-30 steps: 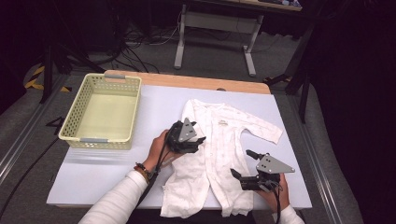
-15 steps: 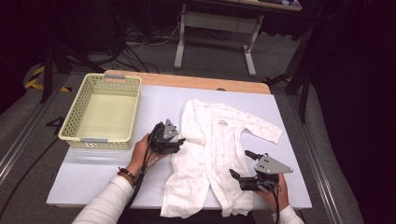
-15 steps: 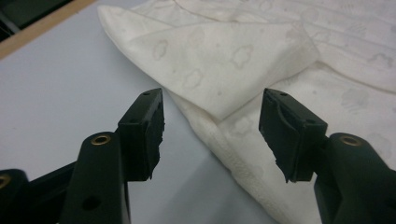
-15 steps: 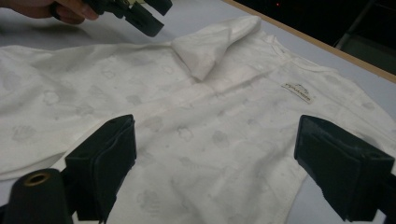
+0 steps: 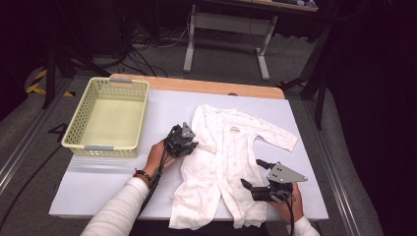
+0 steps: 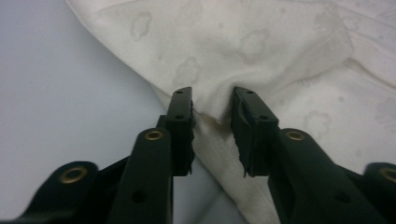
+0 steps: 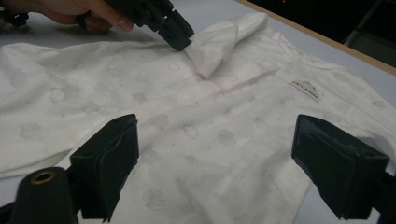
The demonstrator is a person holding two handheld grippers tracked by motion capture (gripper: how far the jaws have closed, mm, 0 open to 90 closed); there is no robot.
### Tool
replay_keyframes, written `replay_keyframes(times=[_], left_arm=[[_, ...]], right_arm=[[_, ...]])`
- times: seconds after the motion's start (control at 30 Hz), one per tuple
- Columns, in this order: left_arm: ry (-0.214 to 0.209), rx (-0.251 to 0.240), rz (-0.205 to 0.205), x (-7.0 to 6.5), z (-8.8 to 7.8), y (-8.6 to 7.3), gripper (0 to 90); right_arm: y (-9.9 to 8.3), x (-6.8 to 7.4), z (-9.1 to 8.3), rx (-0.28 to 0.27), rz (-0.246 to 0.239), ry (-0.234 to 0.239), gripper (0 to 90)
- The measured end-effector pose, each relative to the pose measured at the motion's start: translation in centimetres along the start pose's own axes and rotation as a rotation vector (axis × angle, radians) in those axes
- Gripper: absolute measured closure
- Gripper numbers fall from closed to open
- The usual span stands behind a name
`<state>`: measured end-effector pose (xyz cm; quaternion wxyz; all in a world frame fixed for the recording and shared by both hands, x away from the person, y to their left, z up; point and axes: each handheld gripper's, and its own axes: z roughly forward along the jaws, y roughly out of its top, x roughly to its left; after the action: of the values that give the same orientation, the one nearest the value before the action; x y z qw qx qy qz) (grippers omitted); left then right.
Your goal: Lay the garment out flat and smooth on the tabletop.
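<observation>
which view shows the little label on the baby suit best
The right gripper view: the label sits close and unobstructed on the baby suit, near the neckline, though its print stays unreadable. The high view shows it as a tiny dark mark. The left gripper view looks at plain fabric instead.

A white baby suit is laid flat on the table, front side up, with its neck at the far end and its legs at the near edge. Faint little shapes are printed all over it, and a small label is sewn on the chest. One sleeve is stretched out to the right. The other sleeve is folded in and lifted a little off the cloth.
</observation>
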<state>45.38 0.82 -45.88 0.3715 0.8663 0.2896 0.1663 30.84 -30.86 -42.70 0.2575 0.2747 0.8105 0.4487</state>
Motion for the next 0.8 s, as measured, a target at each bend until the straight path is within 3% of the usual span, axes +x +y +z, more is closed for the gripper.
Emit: replay_keyframes(times=[0.13, 0.27, 0.33, 0.43, 0.57, 0.63, 0.8], left_arm=[[0.021, -0.028, 0.01, 0.2, 0.4, 0.6, 87.5], [0.037, -0.041, 0.018, 0.3, 0.4, 1.3, 88.2], [0.069, -0.071, 0.032, 0.4, -0.1, 1.7, 87.9], [0.078, -0.095, 0.032, 0.5, -0.5, 2.2, 88.0], [0.062, -0.127, 0.067, 0.1, -0.7, 3.4, 88.2], [0.03, -0.151, 0.077, -0.3, -0.6, 4.2, 88.1], [0.027, -0.152, 0.129, -1.5, 0.4, 6.1, 88.1]], right_arm=[[0.0, -0.1, -0.1, -0.005, -0.001, -0.004, 16.3], [0.0, -0.2, -0.2, -0.009, 0.0, -0.006, 16.8], [0.0, -0.1, -0.2, -0.008, -0.002, -0.004, 16.8], [0.0, -0.1, -0.2, -0.008, -0.005, -0.004, 16.8], [0.0, -0.1, -0.2, -0.01, -0.002, -0.007, 16.8], [0.0, -0.2, -0.3, -0.011, -0.003, -0.013, 16.8], [-0.2, -0.5, -0.3, -0.011, 0.008, -0.014, 16.8]])
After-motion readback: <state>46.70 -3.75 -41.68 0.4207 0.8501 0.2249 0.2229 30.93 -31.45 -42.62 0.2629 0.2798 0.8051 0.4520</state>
